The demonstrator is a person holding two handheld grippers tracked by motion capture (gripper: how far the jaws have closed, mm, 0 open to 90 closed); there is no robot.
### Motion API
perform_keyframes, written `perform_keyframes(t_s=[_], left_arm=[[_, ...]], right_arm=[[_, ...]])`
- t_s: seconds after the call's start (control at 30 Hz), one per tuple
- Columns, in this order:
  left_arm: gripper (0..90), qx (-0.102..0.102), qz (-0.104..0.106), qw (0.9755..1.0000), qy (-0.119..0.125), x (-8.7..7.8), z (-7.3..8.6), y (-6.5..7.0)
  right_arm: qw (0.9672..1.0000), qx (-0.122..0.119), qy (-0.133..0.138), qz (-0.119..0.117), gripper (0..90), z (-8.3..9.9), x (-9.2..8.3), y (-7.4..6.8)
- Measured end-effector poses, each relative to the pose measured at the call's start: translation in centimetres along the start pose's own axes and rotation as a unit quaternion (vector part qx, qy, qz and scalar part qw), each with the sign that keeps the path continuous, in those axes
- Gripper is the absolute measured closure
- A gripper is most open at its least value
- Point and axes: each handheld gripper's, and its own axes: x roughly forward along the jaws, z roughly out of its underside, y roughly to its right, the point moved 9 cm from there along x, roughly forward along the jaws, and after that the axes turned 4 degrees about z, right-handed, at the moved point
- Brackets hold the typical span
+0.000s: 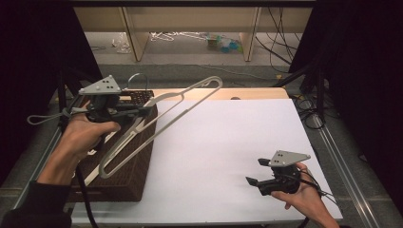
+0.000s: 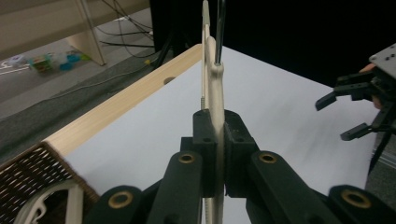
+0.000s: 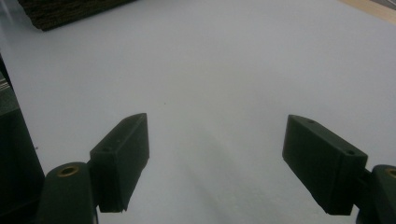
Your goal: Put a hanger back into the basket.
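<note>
Hanger (image 1: 161, 111) up in the air now, pale plastic, clamped tight between the jaws of the left gripper (image 1: 138, 113) near its neck, its long body slanting away past the jaws and over the wicker basket (image 1: 138, 166) at the bench's (image 1: 228, 152) left edge. Another pale hanger (image 2: 51, 205) lies in that basket, below the jaws. Right gripper (image 1: 254, 172) sits low over the white bench top, jaws spread wide, nothing between them.

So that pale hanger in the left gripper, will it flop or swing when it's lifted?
Probably stiff: the hanger spans the air above the basket without sagging. It looks light, being thin and open-framed. Held near its neck by the left gripper, it may pivot.
</note>
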Motion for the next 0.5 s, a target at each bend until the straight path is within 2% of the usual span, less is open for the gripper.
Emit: perform_keyframes(t_s=[0.13,0.23,0.27,0.5], left_arm=[[85.4,-0.005,-0.026,0.9996,-0.004,-0.9,0.7,-1.8],[85.4,-0.01,-0.035,0.9993,0.0,-1.5,1.2,-3.0],[85.4,0.002,-0.044,0.999,0.002,-1.7,1.3,-3.6],[85.4,0.005,-0.07,0.9975,0.0,-3.1,3.0,-6.4]], right_arm=[[1.0,0.004,-0.005,0.0,23.4,0.2,0.1,-0.2],[1.0,0.005,-0.006,-0.002,23.4,0.3,0.1,-0.2],[1.0,0.004,-0.008,-0.003,23.4,0.3,0.1,-0.2],[0.9999,0.003,-0.011,-0.005,23.6,0.6,0.1,-0.2]])
